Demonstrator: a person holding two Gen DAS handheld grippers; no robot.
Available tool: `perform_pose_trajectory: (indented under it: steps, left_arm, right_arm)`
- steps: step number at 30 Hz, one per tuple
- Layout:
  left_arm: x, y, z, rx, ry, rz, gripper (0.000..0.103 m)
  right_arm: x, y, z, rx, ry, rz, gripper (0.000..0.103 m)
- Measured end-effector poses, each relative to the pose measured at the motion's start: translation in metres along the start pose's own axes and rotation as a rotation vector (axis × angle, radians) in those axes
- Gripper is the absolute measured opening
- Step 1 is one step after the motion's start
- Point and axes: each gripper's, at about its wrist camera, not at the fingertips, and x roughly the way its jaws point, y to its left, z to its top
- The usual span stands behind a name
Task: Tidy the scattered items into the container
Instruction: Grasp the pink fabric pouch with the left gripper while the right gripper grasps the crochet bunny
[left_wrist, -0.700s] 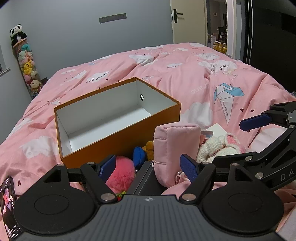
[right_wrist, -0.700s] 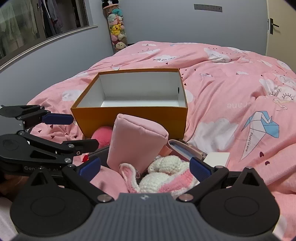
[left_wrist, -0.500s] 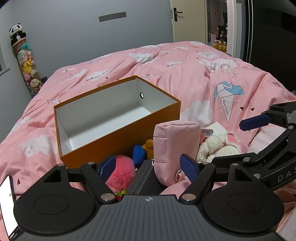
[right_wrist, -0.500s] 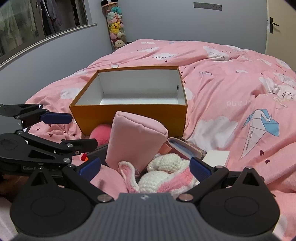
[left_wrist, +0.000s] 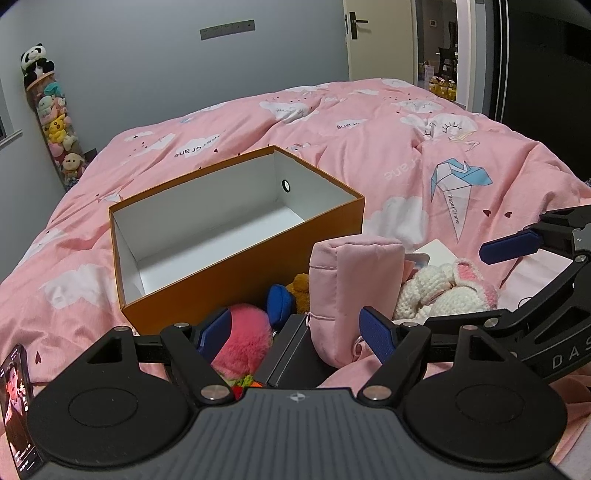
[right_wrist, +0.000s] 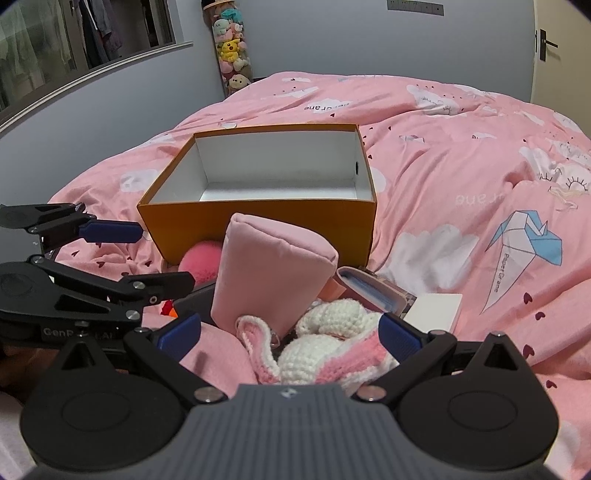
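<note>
Both grippers hang wide open over the pile, nothing held. The left gripper is tipped down at the pink pompom and a dark flat case; the right gripper is tipped over the crocheted bunny. The orange box sits on the bed just behind the pile, open and bare inside, so nothing is tidied yet.

The first pick looks to be the bunny for the right and the pompom for the left. Both are soft, so my advice is to go down deep, close around the bulk rather than a loose ear or tuft, then lift clear of the box's near wall before letting go.

Now the clutter. A pink pouch stands upright in the middle, touching the bunny and leaning by the box; it may topple if nudged. Behind it there's a blue pouch and a brown toy, wedged against the box wall. To the right lie a clear case and a white card. A phone lies at the left edge. The two grippers sit close together, so they could clash.
</note>
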Motion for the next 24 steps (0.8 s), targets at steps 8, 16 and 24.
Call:
perform_pose_trajectory:
  steps: [8,16,24]
  left_arm:
    - [0.0001,0.0009,-0.0008,-0.003,0.001,0.001,0.090]
    - [0.0007,0.0020,-0.0006,-0.007,0.001,0.003,0.090]
    - [0.0007,0.0043,-0.0005,-0.018,0.002,-0.008,0.090]
  right_arm:
    - [0.0011,0.0003,-0.0007,-0.002,0.005,-0.001,0.103]
    - [0.0031,0.0028,-0.0008,-0.007,0.007,0.000,0.103]
    - [0.0036,0.0048,-0.0005,-0.018,0.004,0.009,0.103]
